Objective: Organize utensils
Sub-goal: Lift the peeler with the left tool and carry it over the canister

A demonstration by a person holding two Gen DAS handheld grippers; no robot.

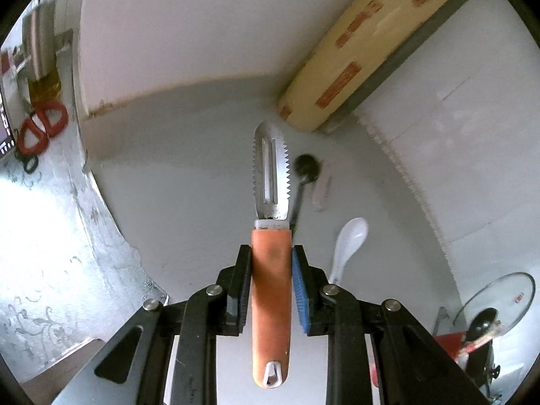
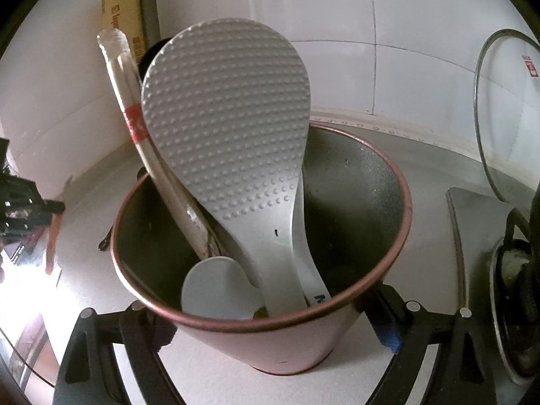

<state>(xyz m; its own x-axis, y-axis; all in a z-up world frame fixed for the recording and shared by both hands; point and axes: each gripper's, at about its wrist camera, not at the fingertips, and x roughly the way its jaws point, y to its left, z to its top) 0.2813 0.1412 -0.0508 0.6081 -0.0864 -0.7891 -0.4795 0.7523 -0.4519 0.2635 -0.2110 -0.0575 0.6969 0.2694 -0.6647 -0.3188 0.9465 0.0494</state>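
Left tool [image 1: 271, 283] clamped on peeler [image 1: 271, 270] at mid-handle, above tabletop [image 1: 189, 185]; orange handle looks light, stiff, smooth, so grip there, clear of serrated blade. Long axis runs away from tool, blade far. Right tool [image 2: 266, 320] pads flank pink cup [image 2: 270, 347]; contact unclear. Rice paddle [image 2: 233, 135] upright inside. White spoon [image 1: 347, 246] beyond.

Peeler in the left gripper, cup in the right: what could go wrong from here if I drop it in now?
1. The peeler is pinched on its smooth orange handle by the left gripper; its serrated blade leads and could snag or slip.
2. The cup between the right gripper's fingers already holds a big rice paddle and other utensils; little room remains, mostly on its right.
3. The tall, leaning paddle could tip the cup if knocked.
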